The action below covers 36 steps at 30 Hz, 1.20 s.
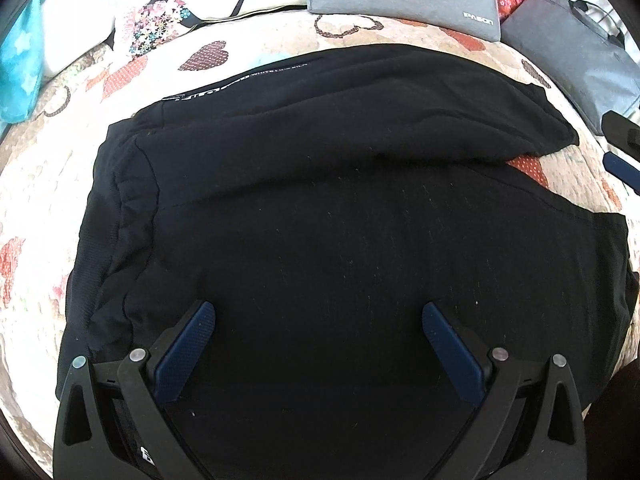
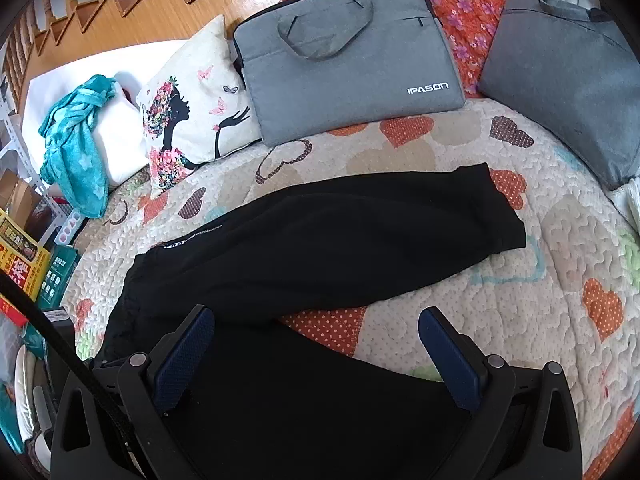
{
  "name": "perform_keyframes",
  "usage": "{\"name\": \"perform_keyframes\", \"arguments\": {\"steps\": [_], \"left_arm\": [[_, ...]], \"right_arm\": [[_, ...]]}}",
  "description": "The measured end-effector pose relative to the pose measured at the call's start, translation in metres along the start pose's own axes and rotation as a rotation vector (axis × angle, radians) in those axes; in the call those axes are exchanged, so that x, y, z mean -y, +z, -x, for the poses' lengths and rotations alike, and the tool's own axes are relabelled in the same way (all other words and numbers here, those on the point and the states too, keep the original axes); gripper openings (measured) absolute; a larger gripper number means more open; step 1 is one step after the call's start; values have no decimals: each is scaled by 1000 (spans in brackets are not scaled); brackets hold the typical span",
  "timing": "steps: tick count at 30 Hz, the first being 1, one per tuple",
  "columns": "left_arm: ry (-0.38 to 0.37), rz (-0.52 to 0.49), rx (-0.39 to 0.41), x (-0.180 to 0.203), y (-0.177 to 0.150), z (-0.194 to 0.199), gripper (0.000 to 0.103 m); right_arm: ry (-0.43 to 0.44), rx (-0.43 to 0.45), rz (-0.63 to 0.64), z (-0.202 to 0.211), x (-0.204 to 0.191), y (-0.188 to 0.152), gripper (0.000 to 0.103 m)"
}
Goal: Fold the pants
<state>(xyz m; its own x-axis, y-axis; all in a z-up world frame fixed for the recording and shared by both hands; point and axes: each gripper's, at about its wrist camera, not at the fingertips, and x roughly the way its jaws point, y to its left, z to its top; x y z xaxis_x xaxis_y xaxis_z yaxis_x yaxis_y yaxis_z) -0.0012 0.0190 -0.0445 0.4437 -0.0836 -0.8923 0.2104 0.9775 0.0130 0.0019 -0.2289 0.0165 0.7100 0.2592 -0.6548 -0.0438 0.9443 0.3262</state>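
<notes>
Black pants (image 1: 320,208) lie spread on a heart-patterned quilt (image 1: 48,184), the waistband at the left and the two legs running to the right. In the right wrist view the pants (image 2: 320,240) show the far leg stretched out and the near leg under the gripper. My left gripper (image 1: 319,312) is open and empty, low over the near leg close to the waistband. My right gripper (image 2: 316,318) is open and empty, over the near leg where the legs part. Its blue fingertips (image 1: 620,166) show at the right edge of the left wrist view.
A grey IPASON laptop bag (image 2: 344,64) and a second grey bag (image 2: 568,80) lie at the back of the quilt (image 2: 560,272). A printed pillow (image 2: 192,108) and a teal cloth (image 2: 76,148) are at the back left. Boxes (image 2: 24,264) stand off the left edge.
</notes>
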Motion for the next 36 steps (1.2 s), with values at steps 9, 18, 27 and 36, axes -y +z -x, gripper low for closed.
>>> {"name": "perform_keyframes", "arguments": {"steps": [9,18,27,36], "left_arm": [[-63,2,56,-9,3,25,53],[-132,176,229,-61,13,55,43],[-208,324,154,-97,10,43,43],[-157,181,155,-113,94,47,55]], "right_arm": [[51,-8,-131,0,22,1,103],[19,51,-166,1,42,6,103],[34,-61,-198,-24,56,10,96],[108,-86,-172,-13,76,48,90]]}}
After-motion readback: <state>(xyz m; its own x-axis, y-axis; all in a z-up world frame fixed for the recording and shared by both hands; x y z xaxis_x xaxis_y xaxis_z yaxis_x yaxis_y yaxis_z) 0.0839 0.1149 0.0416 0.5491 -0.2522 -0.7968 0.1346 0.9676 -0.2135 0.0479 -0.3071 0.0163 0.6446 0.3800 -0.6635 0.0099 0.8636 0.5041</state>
